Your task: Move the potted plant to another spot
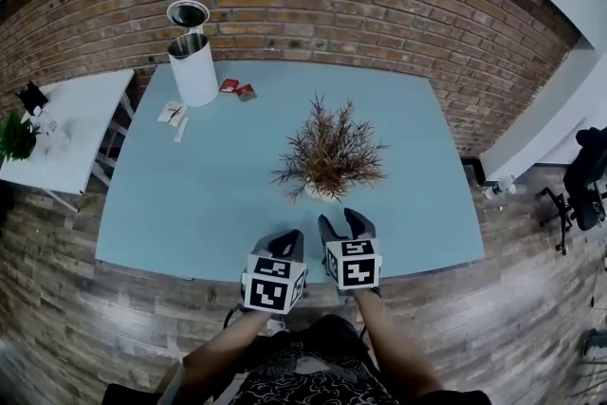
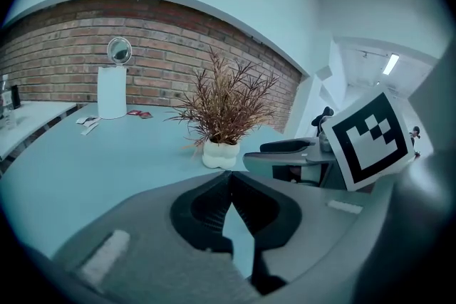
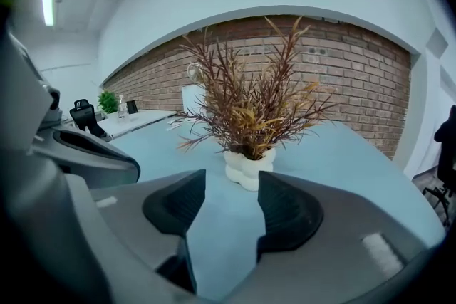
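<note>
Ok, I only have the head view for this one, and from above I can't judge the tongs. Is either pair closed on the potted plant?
Observer: No. The right gripper view shows the right tongs apart with nothing between them. The potted plant stands ahead of them on the table, untouched.
Operator: And the left pair?
Observer: In the left gripper view the left tongs meet at their tips, empty.
Operator: The foliage hides the pot from me. What is it like?
Observer: The right gripper view shows a white pot with a lumpy, lobed body, standing upright.
</note>
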A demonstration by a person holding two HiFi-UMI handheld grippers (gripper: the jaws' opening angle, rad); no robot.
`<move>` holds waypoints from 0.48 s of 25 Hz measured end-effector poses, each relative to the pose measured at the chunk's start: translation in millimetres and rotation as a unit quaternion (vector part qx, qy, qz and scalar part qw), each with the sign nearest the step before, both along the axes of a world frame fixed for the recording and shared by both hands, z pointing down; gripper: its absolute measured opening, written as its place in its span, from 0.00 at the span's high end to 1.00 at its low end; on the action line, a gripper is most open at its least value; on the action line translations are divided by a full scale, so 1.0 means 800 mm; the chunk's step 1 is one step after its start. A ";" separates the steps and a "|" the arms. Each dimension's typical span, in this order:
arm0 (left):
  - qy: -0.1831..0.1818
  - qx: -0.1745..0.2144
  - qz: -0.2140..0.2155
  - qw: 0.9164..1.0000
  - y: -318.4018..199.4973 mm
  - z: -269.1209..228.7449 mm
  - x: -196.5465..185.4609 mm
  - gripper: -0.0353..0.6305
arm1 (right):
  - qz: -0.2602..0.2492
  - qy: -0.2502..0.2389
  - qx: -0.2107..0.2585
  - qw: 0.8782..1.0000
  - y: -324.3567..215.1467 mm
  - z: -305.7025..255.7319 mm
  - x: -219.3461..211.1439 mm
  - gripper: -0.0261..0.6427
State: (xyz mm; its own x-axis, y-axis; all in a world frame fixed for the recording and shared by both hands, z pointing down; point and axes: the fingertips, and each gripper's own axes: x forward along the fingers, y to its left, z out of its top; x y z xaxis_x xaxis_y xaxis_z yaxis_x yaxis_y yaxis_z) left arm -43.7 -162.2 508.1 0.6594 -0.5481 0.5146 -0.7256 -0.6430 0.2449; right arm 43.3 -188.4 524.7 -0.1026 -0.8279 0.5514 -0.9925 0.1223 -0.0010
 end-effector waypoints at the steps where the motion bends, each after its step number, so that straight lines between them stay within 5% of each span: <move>1: 0.000 -0.002 0.000 1.000 -0.001 0.002 -0.002 0.95 | 0.000 0.002 0.000 1.000 -0.002 0.001 0.000 0.63; 12: 0.000 -0.003 -0.005 1.000 -0.021 0.009 0.011 0.95 | -0.037 0.013 0.003 0.999 -0.034 0.014 0.018 0.52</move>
State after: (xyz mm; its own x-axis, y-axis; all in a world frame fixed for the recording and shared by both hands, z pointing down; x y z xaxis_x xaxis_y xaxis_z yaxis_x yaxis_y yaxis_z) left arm -35.3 -178.8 515.5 0.6537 -0.5520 0.5176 -0.7324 -0.6335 0.2495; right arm 57.6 -215.5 536.3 -0.1489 -0.8220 0.5496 -0.9804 0.1954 0.0266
